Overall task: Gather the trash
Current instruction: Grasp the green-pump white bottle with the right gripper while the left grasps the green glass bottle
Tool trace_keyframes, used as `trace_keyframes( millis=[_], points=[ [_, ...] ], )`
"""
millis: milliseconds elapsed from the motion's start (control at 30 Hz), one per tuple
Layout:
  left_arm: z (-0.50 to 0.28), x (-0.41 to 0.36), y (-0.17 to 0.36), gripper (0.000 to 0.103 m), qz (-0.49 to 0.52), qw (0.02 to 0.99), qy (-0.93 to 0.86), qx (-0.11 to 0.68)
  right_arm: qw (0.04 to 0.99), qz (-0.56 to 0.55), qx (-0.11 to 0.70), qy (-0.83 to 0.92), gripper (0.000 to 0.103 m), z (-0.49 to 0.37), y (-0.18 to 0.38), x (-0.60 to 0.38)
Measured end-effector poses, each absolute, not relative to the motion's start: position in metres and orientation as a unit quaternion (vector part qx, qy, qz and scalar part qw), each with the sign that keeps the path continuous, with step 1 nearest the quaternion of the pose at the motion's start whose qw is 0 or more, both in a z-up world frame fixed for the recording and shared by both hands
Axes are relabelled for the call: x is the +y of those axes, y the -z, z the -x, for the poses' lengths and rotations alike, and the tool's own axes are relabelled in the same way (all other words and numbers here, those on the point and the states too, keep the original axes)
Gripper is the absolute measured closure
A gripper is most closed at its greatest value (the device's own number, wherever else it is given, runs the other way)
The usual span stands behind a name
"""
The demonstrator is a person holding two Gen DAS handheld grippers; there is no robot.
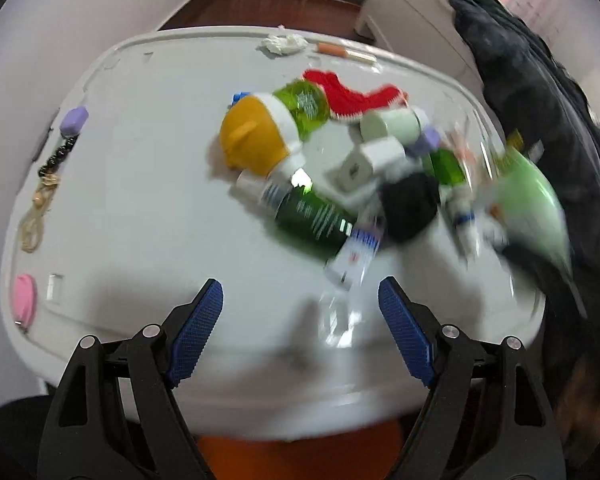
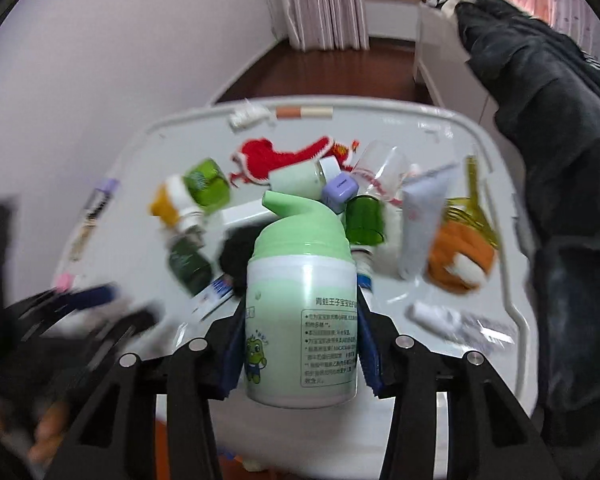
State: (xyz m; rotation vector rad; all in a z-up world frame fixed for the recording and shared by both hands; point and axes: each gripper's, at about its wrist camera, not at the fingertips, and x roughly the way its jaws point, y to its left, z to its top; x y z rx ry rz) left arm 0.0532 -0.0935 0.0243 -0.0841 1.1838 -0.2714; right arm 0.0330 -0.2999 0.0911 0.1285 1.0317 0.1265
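Nearest to us, the right gripper (image 2: 300,354) is clamped on the green pump bottle (image 2: 302,312), blue pads pressed to both sides of its white body, bottle upright w/ the spout pointing left. It blocks a good chunk of the pile behind it. The left gripper (image 1: 300,332) is wide open w/ nothing between the pads, hovering over the near edge of the white table (image 1: 140,200). In the right view it's just a dark smear at lower left, too blurry to read.

Mid-table is the clutter: dark green bottle (image 1: 316,218), a black lump (image 1: 410,208) we can't ID, yellow-capped bottle (image 1: 260,136), white tube (image 2: 424,224), orange plush thing (image 2: 458,258).

Further back, a red knit piece (image 1: 352,98), then crumpled tissue (image 1: 284,44) at the far rim. Dark jacket (image 2: 560,160) on the right is cut off by the frame.
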Motion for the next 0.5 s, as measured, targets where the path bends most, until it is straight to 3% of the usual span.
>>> trace_keyframes(
  millis=[233,300,367,500],
  points=[
    [-0.104,-0.107,0.009,0.025,0.086,0.821,0.035,0.563,0.870,-0.076,0.482,-0.066,0.056,-0.014,-0.094,-0.313],
    [-0.109,-0.113,0.016,0.025,0.060,0.837,0.023,0.544,0.868,-0.076,0.487,-0.060,0.056,-0.015,-0.087,-0.317],
    [-0.106,-0.124,0.020,0.039,0.008,0.849,0.011,0.528,0.866,-0.074,0.491,-0.052,0.056,-0.018,-0.082,-0.318],
    [-0.095,-0.119,0.018,0.057,0.001,0.863,0.043,0.503,0.871,-0.062,0.485,-0.046,0.056,-0.021,-0.083,-0.314]
  ],
)
